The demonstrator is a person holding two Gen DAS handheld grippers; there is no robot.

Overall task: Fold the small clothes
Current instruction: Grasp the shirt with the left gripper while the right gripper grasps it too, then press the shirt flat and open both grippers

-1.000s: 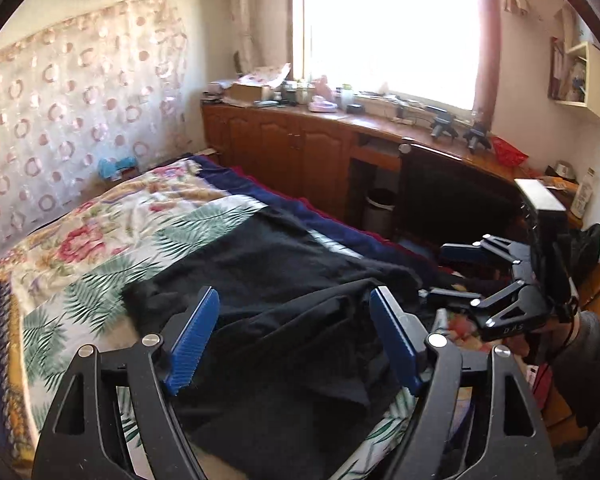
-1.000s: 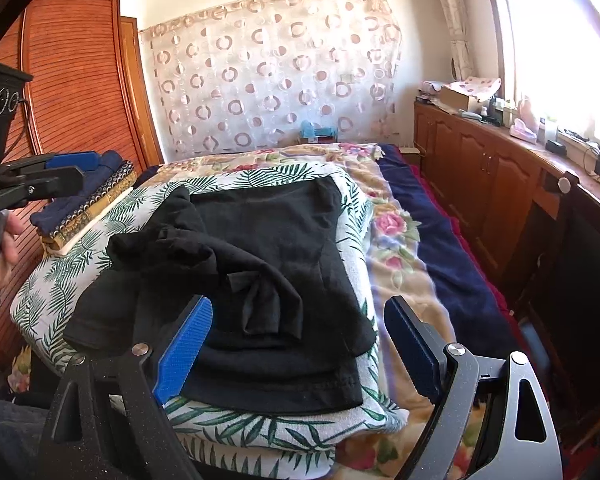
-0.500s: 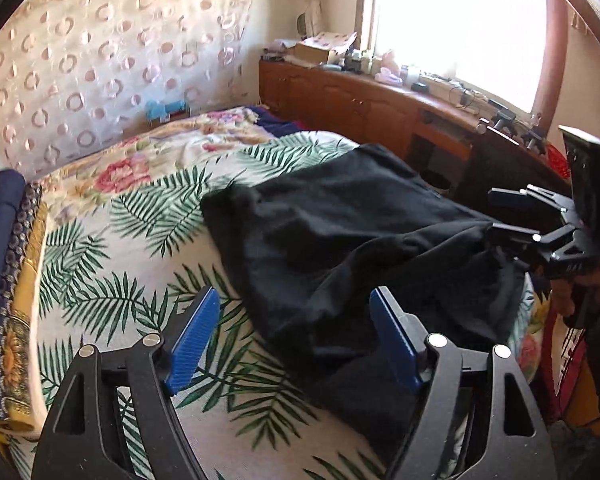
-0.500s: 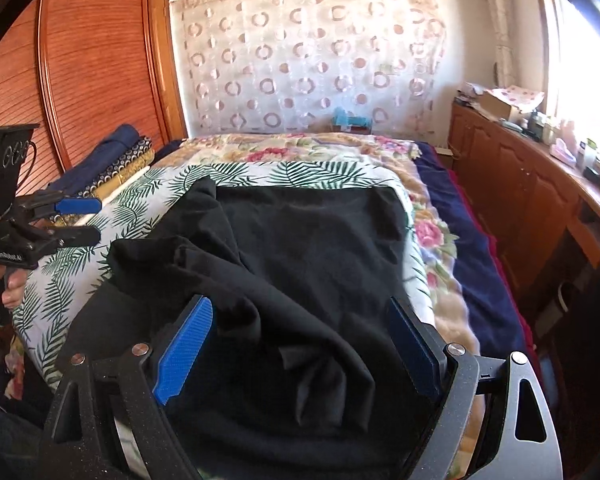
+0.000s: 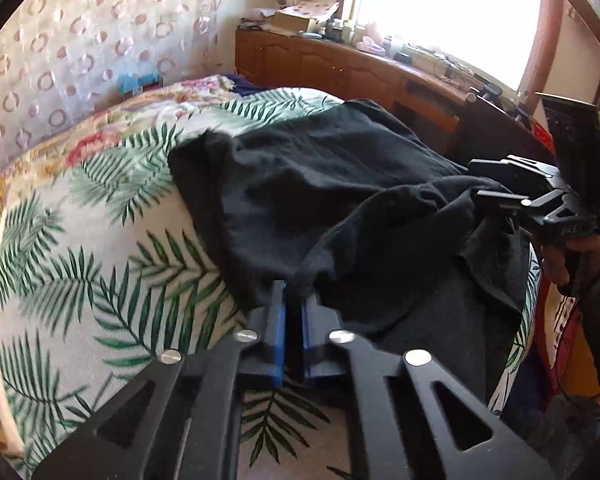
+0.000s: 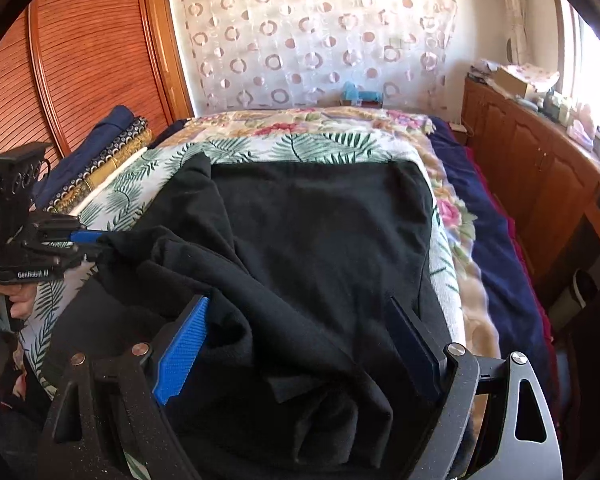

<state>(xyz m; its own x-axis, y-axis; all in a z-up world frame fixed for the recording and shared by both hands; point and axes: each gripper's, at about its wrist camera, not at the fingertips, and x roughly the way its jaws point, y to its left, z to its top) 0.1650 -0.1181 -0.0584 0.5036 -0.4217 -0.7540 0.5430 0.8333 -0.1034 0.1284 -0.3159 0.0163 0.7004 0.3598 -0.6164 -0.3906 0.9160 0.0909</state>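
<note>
Black cotton garment half spread over the palm-leaf bedspread, one gripper pinching it and one standing wide.

The palm-leaf bedspread (image 6: pixel 332 146) fills the middle of both views, and the black garment (image 6: pixel 312 240) lies on it, flat toward the upper centre and bunched in the lower half. The left gripper (image 5: pixel 294 296), low centre in its own view, has just been closing; its blue pads now meet on a peak of the cloth's near edge. The right gripper (image 6: pixel 300 340) stands wide open, folds lying between its pads unpressed. The step looks like taking hold to straighten the piece; next the right jaws need an edge to pinch. Sleeves, collar and the garment's type stay lost in the rumples.
</note>
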